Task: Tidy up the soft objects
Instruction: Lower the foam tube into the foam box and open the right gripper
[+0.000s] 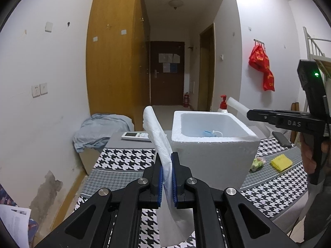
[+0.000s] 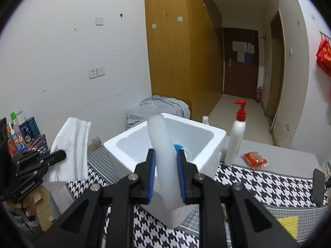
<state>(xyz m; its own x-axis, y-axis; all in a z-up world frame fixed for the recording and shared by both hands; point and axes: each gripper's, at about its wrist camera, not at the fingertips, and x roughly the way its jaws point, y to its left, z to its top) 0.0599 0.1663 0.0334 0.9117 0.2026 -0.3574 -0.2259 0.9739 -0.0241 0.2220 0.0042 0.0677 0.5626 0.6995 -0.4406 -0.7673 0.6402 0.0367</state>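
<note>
My left gripper (image 1: 167,180) is shut on a white paper towel (image 1: 160,142) that stands up between the blue pads and droops below them, just left of the white foam box (image 1: 215,144). The same towel (image 2: 71,153) shows in the right wrist view, left of the box (image 2: 165,144). My right gripper (image 2: 166,177) is shut on a curved white foam tube (image 2: 163,155) held over the box's near side; the tube (image 1: 238,105) pokes out behind the box in the left wrist view. A blue item (image 1: 206,133) lies inside the box.
A yellow sponge (image 1: 281,162) and a greenish wad (image 1: 257,163) lie on the houndstooth cloth (image 1: 124,157) right of the box. A pump bottle (image 2: 236,132), a red packet (image 2: 255,160) and a black phone (image 2: 318,187) sit nearby. A remote (image 1: 135,135) lies behind.
</note>
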